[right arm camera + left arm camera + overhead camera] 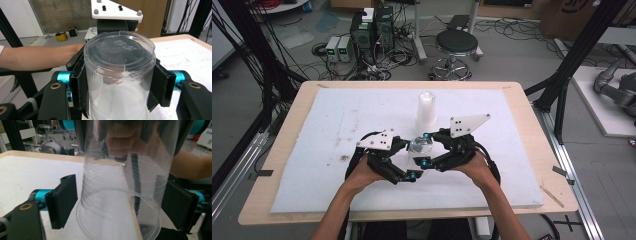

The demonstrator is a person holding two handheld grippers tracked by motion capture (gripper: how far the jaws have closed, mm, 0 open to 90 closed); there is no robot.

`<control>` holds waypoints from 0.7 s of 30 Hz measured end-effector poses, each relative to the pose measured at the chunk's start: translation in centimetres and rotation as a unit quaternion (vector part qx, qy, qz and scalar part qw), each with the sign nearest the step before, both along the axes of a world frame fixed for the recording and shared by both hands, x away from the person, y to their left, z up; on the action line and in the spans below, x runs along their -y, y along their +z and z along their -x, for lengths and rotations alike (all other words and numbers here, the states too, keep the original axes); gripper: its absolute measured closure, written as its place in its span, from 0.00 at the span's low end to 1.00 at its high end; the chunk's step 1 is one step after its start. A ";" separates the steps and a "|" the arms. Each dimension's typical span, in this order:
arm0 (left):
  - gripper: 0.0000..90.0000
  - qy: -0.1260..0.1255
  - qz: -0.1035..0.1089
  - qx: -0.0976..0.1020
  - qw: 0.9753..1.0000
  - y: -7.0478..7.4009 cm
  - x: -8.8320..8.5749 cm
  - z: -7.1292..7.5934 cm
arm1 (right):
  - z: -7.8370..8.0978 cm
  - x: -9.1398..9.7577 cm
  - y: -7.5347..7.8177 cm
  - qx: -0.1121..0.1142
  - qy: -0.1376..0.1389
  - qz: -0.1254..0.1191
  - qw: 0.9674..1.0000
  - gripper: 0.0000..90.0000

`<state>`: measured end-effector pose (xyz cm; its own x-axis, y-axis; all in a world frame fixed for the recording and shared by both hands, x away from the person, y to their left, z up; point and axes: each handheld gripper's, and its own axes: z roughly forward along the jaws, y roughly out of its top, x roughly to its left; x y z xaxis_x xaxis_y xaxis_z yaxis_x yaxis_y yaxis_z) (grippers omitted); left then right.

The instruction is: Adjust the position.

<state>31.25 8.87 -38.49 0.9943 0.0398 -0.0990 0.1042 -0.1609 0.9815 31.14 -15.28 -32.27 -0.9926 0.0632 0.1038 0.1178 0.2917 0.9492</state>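
Two hand-held grippers meet at your clear cup (420,145): right (426,149) clamps it, left (412,159) stands open around it, pads apart.

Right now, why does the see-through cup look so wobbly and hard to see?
In the left gripper view the clear cup sits very close, so the hand behind it looks bent and smeared. In the right gripper view its upturned base catches soft glare. In the high view the cup is small and nearly blends into the white mat.
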 end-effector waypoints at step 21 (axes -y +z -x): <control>0.34 0.000 -0.007 0.009 1.000 -0.1 -0.4 0.2 | 0.0 -0.2 -0.2 -0.001 0.001 0.004 1.000 0.16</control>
